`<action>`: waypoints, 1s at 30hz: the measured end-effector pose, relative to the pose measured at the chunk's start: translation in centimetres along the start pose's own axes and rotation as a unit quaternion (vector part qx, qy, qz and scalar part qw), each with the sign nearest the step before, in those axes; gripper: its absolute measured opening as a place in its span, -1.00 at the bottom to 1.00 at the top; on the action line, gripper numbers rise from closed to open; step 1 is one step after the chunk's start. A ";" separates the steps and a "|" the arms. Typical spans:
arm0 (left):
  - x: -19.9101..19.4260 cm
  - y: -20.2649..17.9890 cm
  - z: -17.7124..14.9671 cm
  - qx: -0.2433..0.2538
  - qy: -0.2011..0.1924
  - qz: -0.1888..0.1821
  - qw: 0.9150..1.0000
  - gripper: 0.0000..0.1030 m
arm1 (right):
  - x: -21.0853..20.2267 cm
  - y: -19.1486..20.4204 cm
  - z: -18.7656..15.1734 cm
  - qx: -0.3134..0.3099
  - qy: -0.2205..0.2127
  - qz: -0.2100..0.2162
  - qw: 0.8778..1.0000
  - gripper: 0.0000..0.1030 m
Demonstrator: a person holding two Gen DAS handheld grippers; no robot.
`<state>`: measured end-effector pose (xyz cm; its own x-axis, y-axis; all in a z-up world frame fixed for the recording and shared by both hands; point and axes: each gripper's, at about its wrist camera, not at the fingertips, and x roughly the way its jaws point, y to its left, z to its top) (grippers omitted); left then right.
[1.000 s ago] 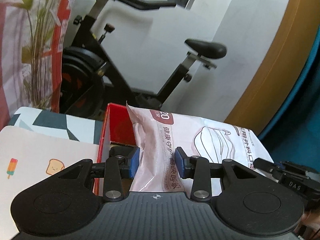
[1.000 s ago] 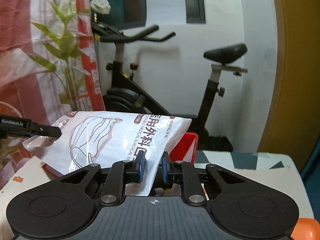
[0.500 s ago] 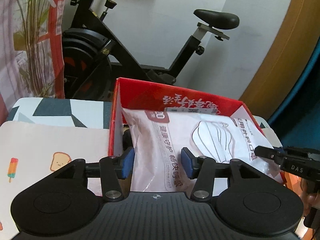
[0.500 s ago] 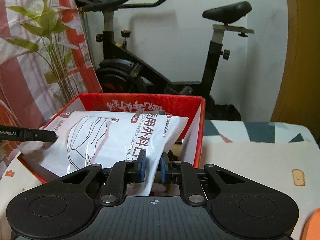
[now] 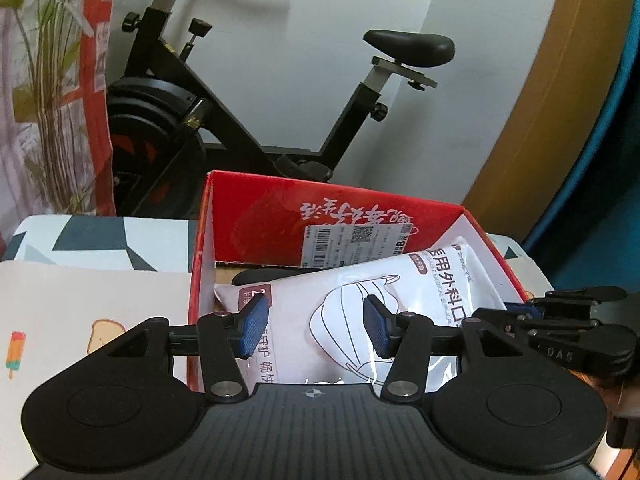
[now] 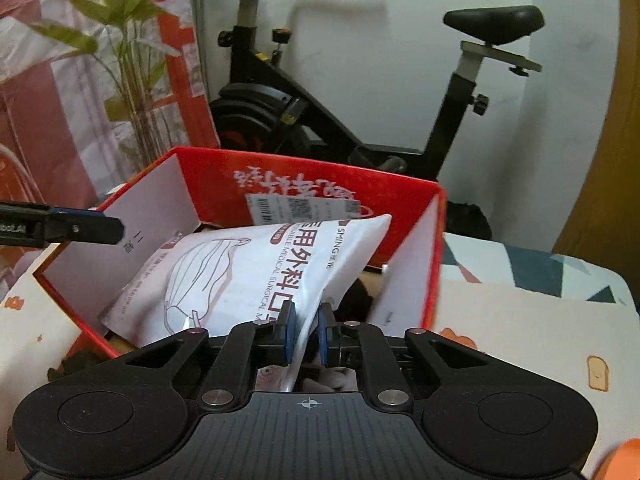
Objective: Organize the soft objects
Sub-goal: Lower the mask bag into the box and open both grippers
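— What do we have behind the bench (image 5: 100, 292)?

— We see a black exercise bike (image 5: 248, 120) at twelve o'clock, against a white wall (image 5: 312, 92); its saddle (image 5: 410, 46) sits toward one o'clock.

— And at ten o'clock?

— We find a green plant (image 6: 124, 52) in front of a red and pale patterned cloth (image 6: 48, 92). At two o'clock we see a tan wooden panel (image 5: 560, 100).

— The bench itself?

— We see a pale cover on it, printed with toast (image 6: 598, 372) and an ice lolly (image 5: 15, 354), over a grey and white geometric pattern (image 5: 100, 240).

Left gripper (image 5: 314, 330), right gripper (image 6: 307, 336): matte black bodies, ribbed centre plate with crosshair mark, round side discs, silver pivot screws behind fingers, blue ribbed pads (image 5: 251, 331).
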<state>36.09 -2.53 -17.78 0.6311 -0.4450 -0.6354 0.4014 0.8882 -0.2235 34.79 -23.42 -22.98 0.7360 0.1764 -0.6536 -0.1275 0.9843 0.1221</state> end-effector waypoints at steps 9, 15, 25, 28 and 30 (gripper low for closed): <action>-0.1 0.3 -0.1 -0.004 0.000 0.000 1.000 0.05 | 2.0 0.5 -0.6 -0.015 0.052 -0.015 0.998 -0.73; -0.1 0.2 -0.1 -0.004 -0.003 -0.002 1.000 0.05 | 0.0 -0.7 -0.1 -0.001 0.042 -0.004 0.999 -0.11; 0.1 0.0 -0.4 -0.002 -0.003 -0.004 1.000 0.05 | -2.9 -1.5 1.9 -0.047 -0.014 -0.015 0.999 -0.91; 0.2 0.0 -0.5 -0.001 -0.001 -0.004 1.000 0.05 | -0.8 -1.0 2.4 -0.067 -0.001 -0.033 0.997 -0.94; 0.2 0.1 -0.5 -0.002 0.000 -0.002 1.000 0.05 | 0.9 -0.7 2.3 -0.081 0.021 -0.046 0.995 -0.95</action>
<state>35.95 -2.46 -18.26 0.6291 -0.4492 -0.6344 0.4015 0.8866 -0.2296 37.09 -23.98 -22.00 0.7221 0.0826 -0.6868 -0.1695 0.9837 -0.0599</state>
